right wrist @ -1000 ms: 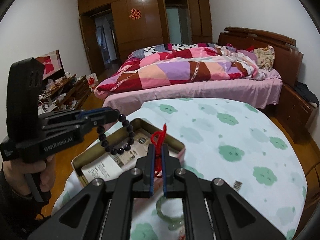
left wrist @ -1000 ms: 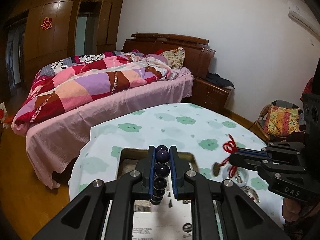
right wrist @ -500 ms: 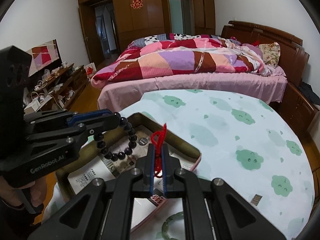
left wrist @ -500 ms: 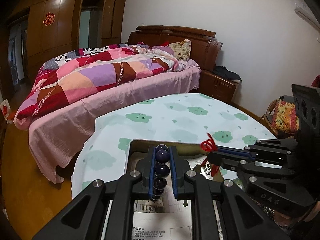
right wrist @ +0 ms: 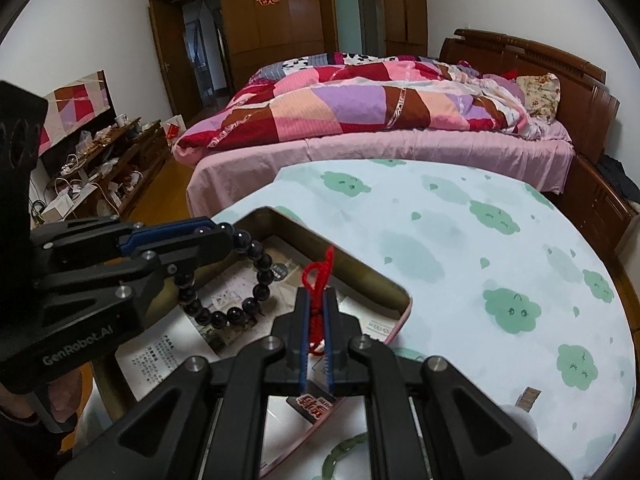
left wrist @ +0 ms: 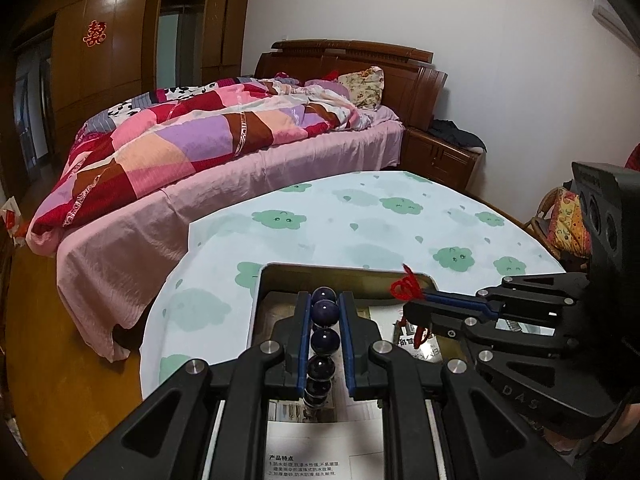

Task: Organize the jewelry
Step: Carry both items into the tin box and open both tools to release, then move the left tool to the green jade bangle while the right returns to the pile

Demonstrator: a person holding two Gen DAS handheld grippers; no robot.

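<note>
Bead bracelet (right wrist: 236, 280) clamped in left hand-held gripper (left wrist: 325, 300), red cord (right wrist: 318, 280) in right hand-held gripper (right wrist: 316, 308); both over tin (right wrist: 372, 276). Next: lower, release inside.

**Two grippers meet over an open tin**

The left black two-finger gripper (left wrist: 324, 312), at 6 o'clock, grips a bracelet of dark round glossy beads (left wrist: 322, 340) between its blue-lined fingers, above a shallow rectangular metal tin (left wrist: 344, 270) lined with printed paper. At 3 o'clock the right black gripper (left wrist: 412, 306) reaches in, clamped on a red knotted cord (left wrist: 405, 286) over the tin's far right corner. The tin sits on a round table covered in a pale cloth printed with green clouds (left wrist: 360, 224). At 10 o'clock lies a bed with a pink patchwork quilt (left wrist: 208, 140).
</note>
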